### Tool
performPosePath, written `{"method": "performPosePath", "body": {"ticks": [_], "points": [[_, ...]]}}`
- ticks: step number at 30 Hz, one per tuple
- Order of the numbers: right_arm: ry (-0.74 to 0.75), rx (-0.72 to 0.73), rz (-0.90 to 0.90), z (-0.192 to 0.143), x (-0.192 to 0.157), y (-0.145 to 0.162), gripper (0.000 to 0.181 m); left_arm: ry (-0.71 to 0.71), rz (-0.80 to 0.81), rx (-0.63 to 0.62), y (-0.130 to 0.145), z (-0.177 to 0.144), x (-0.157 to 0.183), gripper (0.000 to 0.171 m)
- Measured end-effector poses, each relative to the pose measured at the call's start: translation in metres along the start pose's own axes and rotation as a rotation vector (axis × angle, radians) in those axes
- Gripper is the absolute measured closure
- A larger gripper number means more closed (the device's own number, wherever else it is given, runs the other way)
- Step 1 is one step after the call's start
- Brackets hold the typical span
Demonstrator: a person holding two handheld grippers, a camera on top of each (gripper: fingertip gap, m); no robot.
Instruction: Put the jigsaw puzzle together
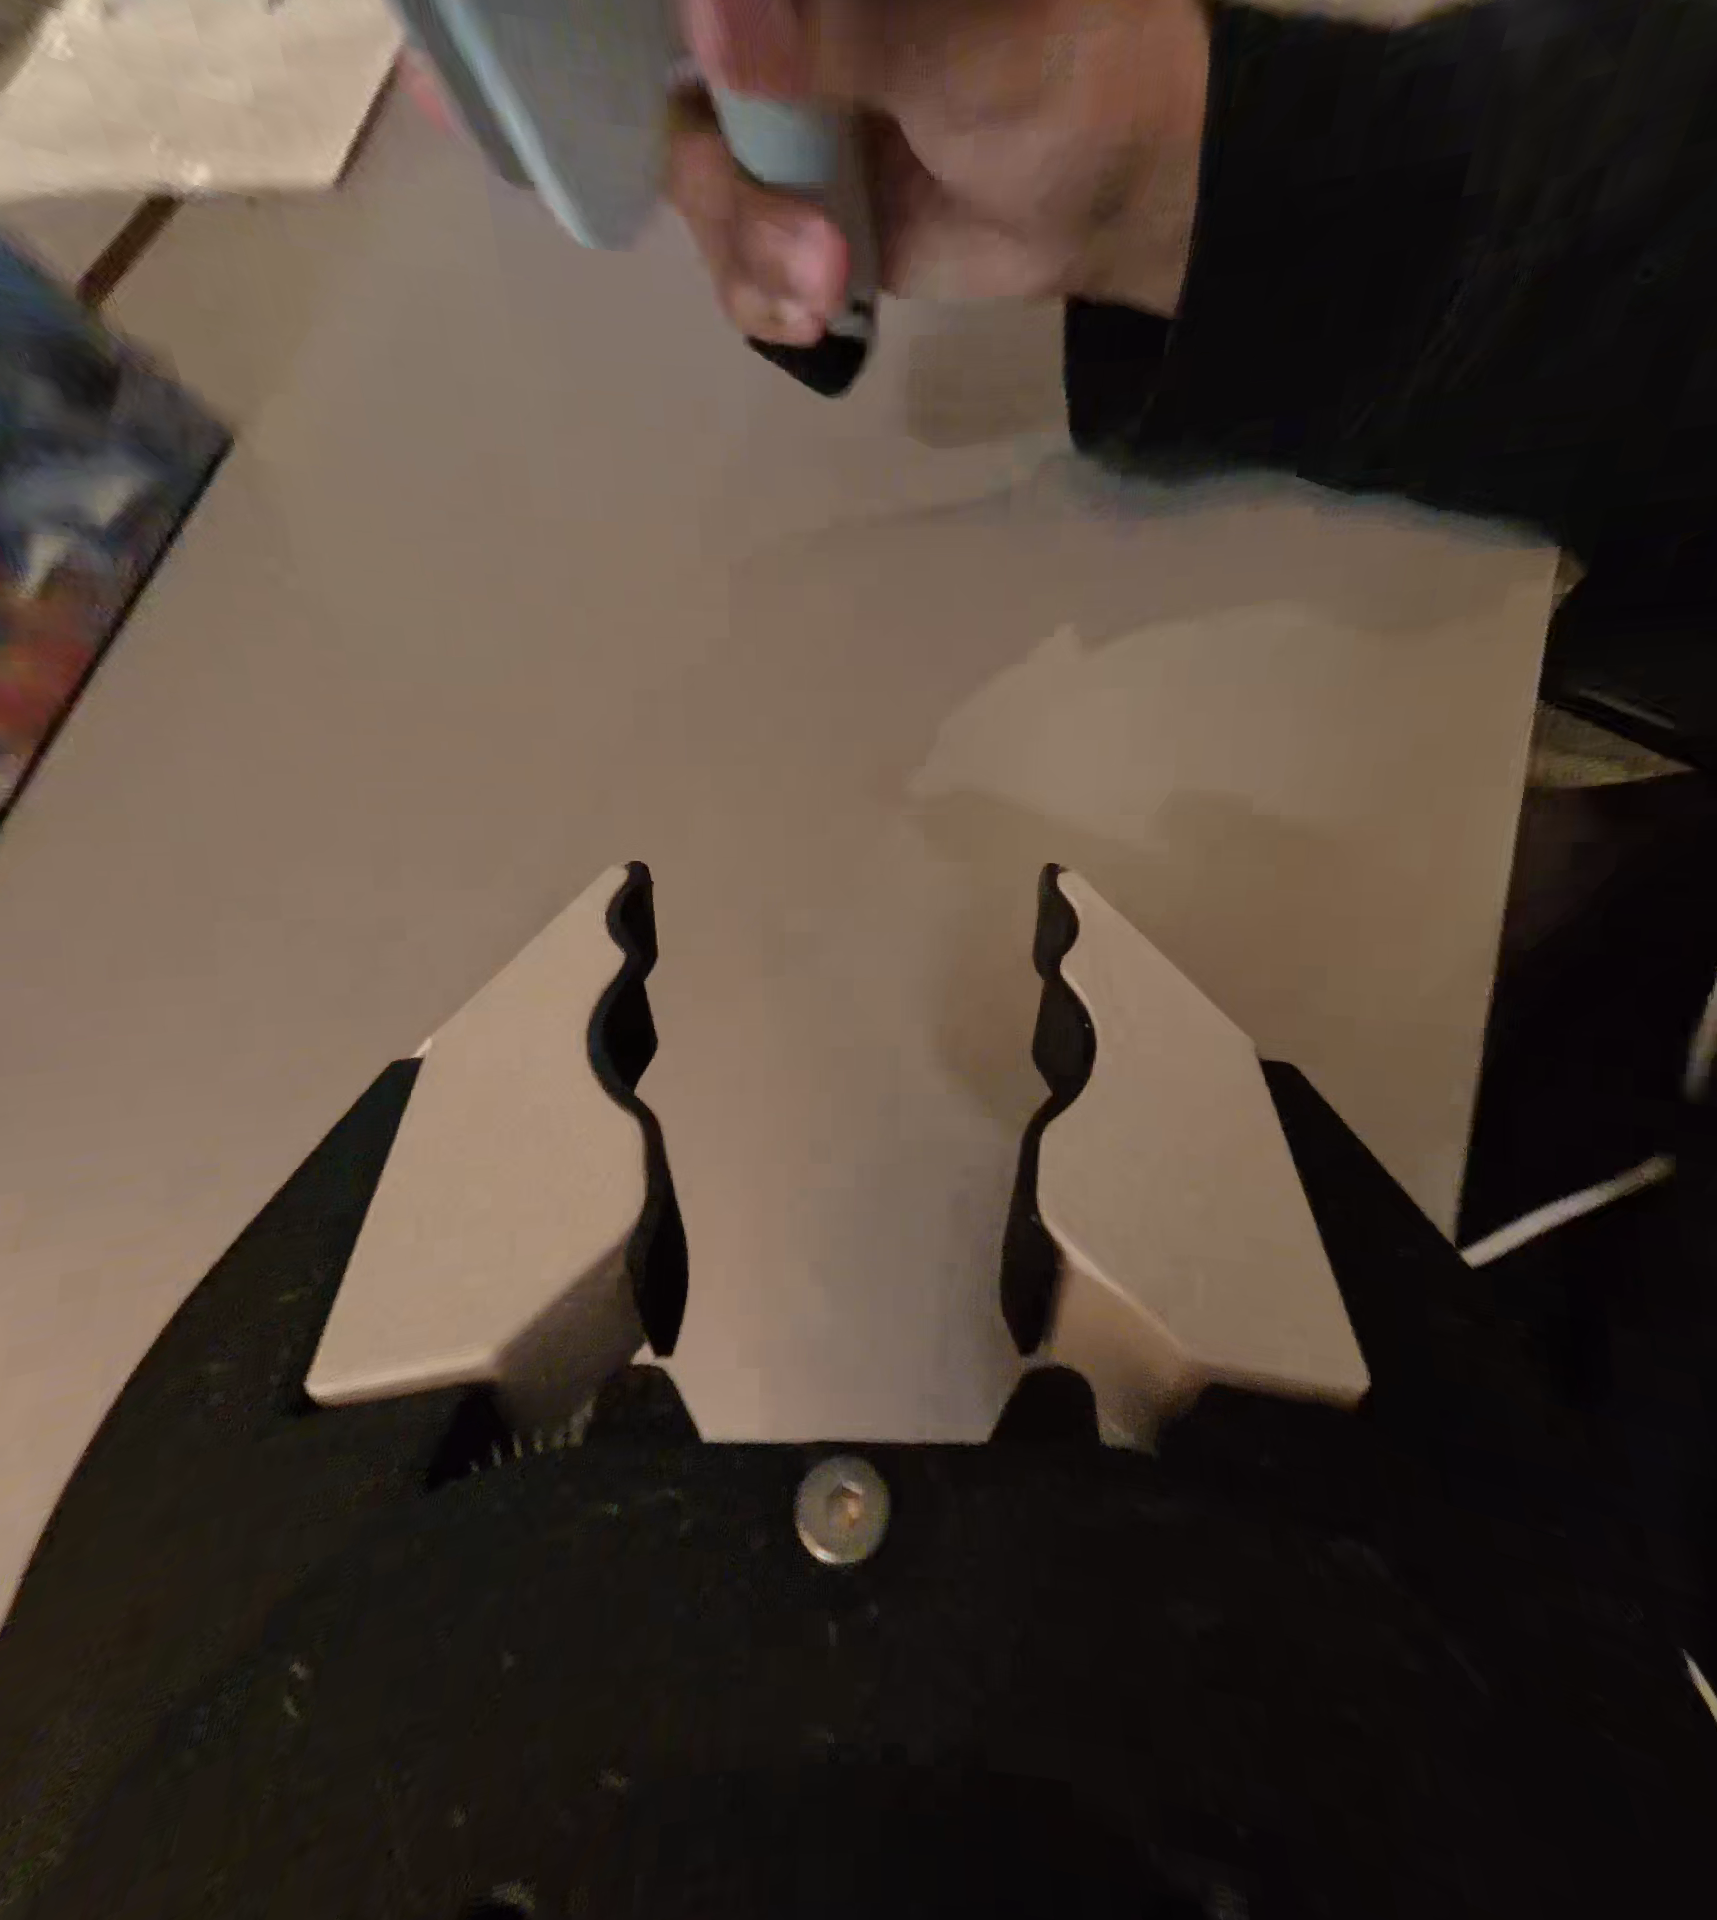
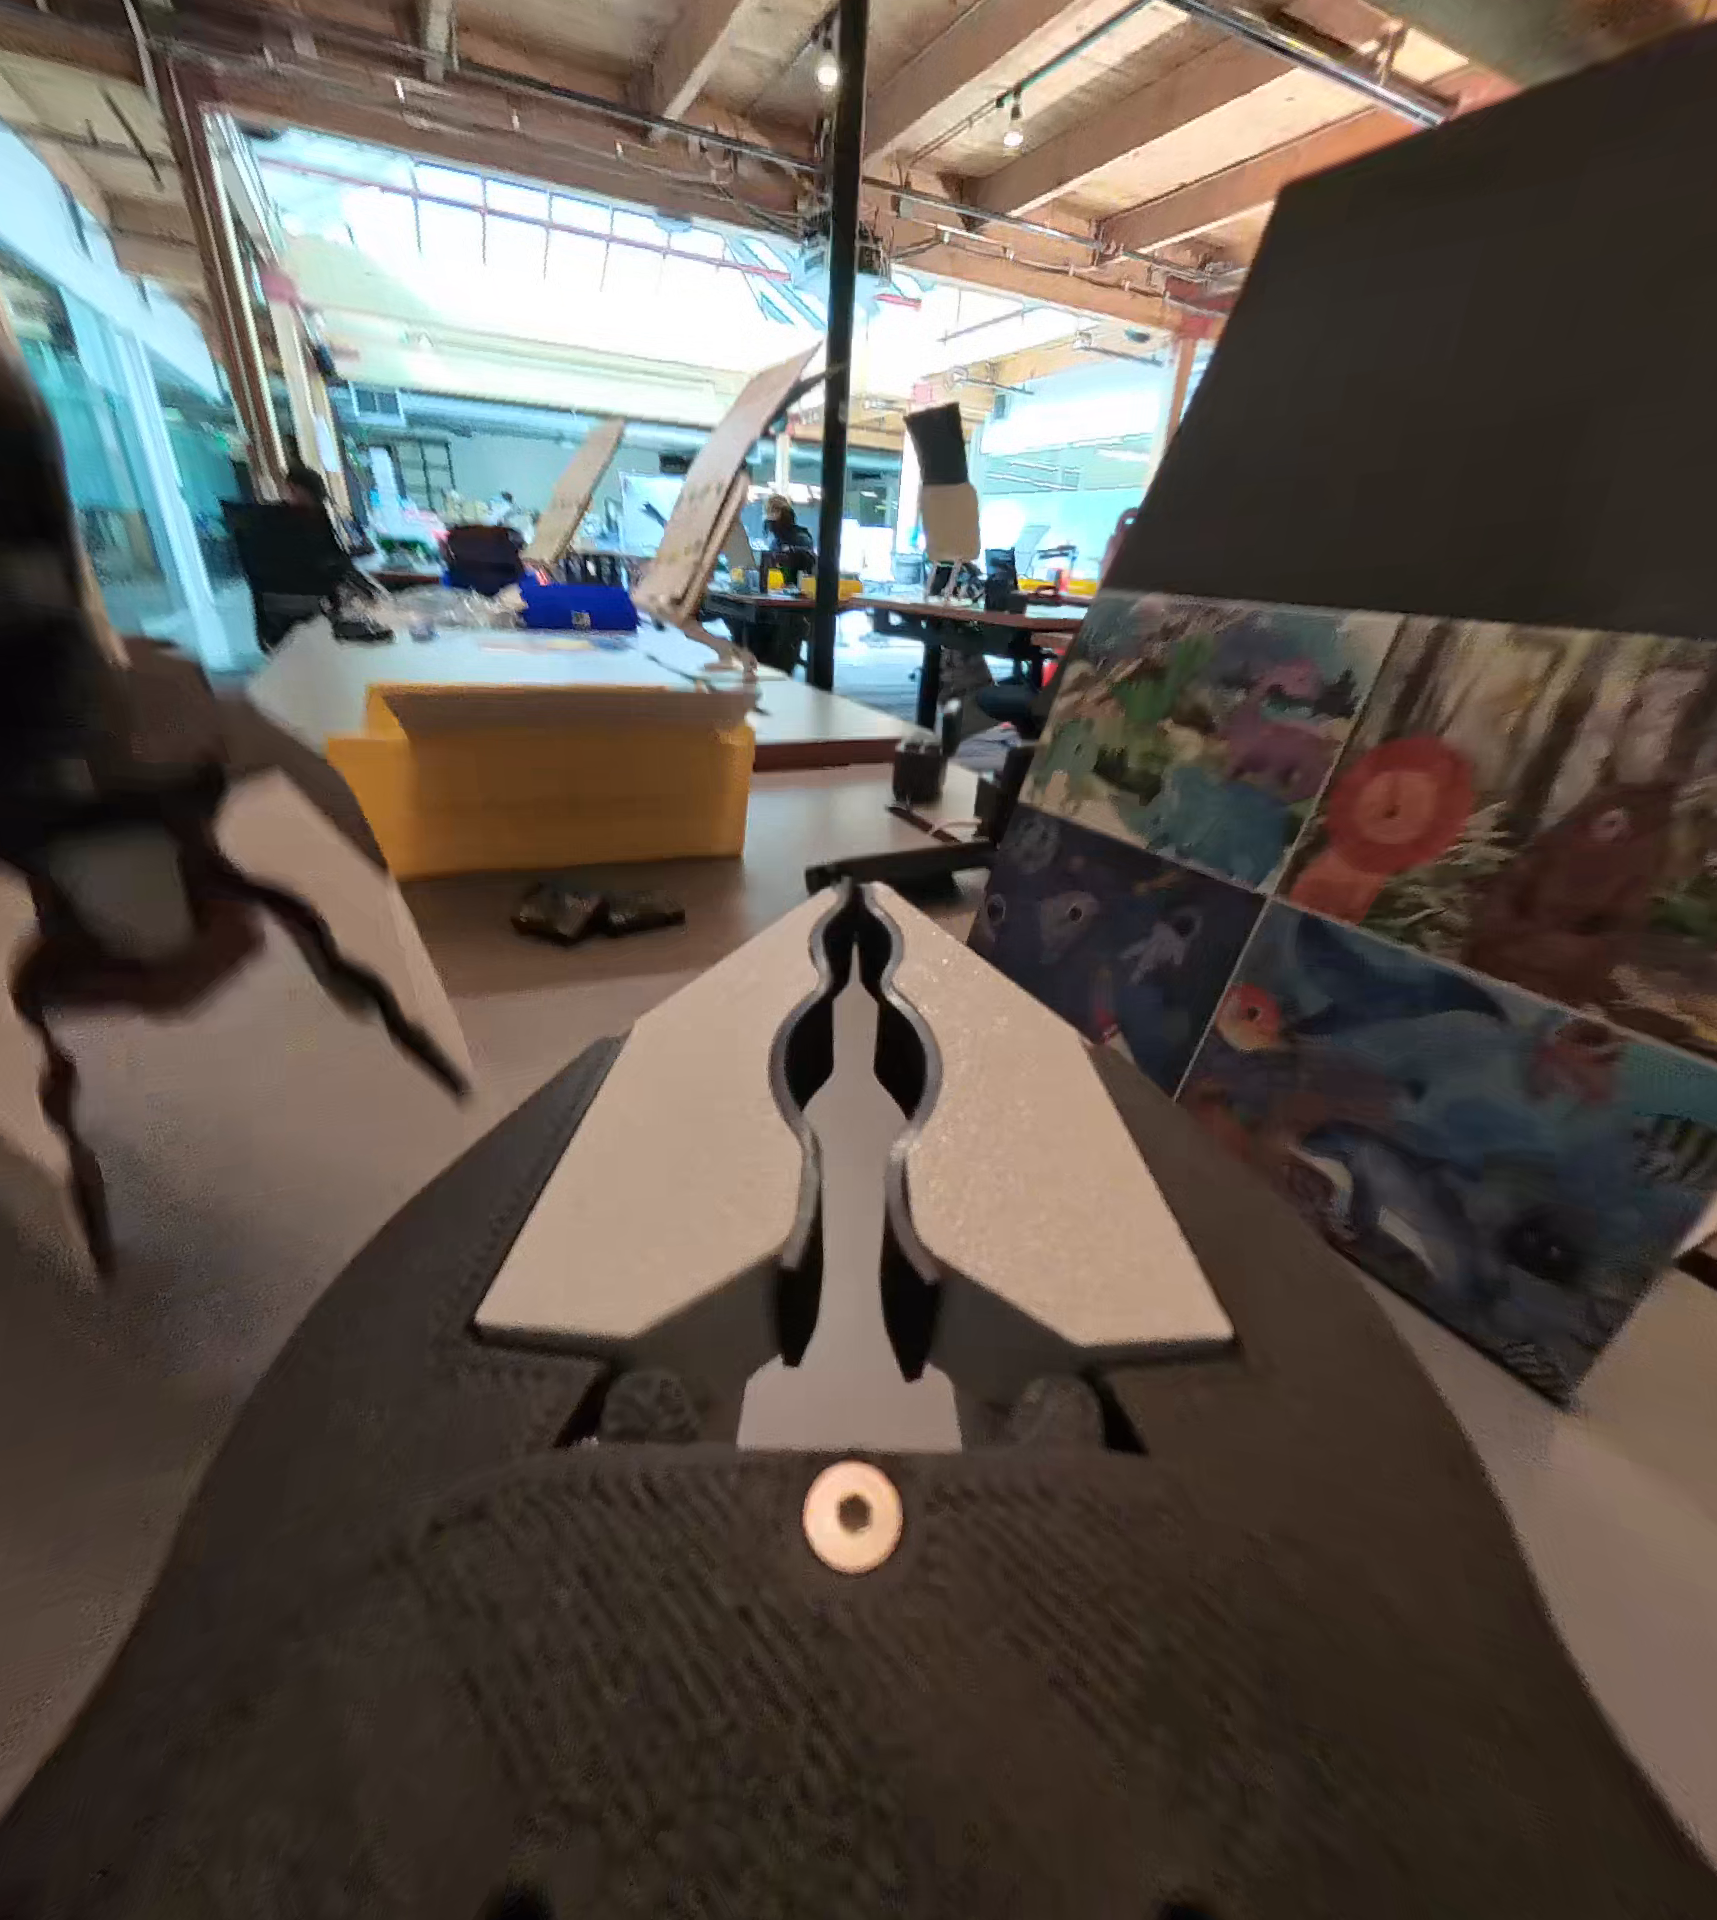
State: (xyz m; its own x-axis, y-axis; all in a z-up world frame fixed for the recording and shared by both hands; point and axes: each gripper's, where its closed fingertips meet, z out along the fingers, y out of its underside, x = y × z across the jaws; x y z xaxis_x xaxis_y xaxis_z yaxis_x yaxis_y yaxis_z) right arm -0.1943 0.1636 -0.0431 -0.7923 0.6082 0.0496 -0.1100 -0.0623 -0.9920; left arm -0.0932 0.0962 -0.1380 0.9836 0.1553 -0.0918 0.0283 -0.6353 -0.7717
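My left gripper [image 1: 843,873] is open and empty, hovering over bare beige table [image 1: 521,675]. It also shows blurred and open at the left of the right wrist view [image 2: 210,935]. My right gripper [image 2: 854,896] is shut with its tips touching and nothing between them. To its right a colourful puzzle board [image 2: 1405,935] with several animal pictures leans tilted. Its blurred edge shows at the left of the left wrist view [image 1: 12,540]. A few small dark pieces [image 2: 599,914] lie on the table ahead of the right gripper.
A hand [image 1: 937,156] with a black sleeve [image 1: 1456,260] holds a grey tool body at the top of the left wrist view. The table's edge [image 1: 1519,831] runs down the right. A yellow foam stack [image 2: 542,790] stands beyond the dark pieces. A black panel [image 2: 1560,364] rises above the board.
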Motion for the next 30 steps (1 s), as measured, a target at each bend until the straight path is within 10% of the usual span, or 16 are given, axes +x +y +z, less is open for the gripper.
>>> {"method": "performPosePath", "body": {"ticks": [3, 8, 11, 13, 15, 18, 30], "points": [[-0.054, -0.212, -0.161, 0.013, -0.034, 0.04, 0.139, -0.278, -0.05, -0.063, 0.049, -0.072, -0.051, 0.1], [-0.01, -0.222, -0.142, 0.009, -0.035, 0.065, 0.138, -1.117, -0.102, -0.123, 0.132, -0.254, -0.159, 0.078], [-0.011, -0.237, -0.069, 0.012, -0.028, 0.075, 0.14, -1.197, -0.231, -0.278, 0.196, -0.288, -0.188, 0.068], [-0.019, -0.239, -0.016, 0.012, -0.025, 0.077, 0.141, -1.153, -0.279, -0.336, 0.219, -0.286, -0.201, 0.094], [-0.013, -0.214, 0.019, 0.01, -0.022, 0.073, 0.142, -1.088, -0.252, -0.362, 0.222, -0.281, -0.207, 0.145], [-0.006, -0.193, 0.063, 0.005, -0.015, 0.07, 0.145, -1.239, -0.071, -0.478, 0.202, -0.306, -0.214, 0.171], [-0.019, -0.182, 0.134, 0.001, -0.01, 0.068, 0.147, -1.32, 0.092, -0.484, 0.115, -0.307, -0.178, 0.171]]}}
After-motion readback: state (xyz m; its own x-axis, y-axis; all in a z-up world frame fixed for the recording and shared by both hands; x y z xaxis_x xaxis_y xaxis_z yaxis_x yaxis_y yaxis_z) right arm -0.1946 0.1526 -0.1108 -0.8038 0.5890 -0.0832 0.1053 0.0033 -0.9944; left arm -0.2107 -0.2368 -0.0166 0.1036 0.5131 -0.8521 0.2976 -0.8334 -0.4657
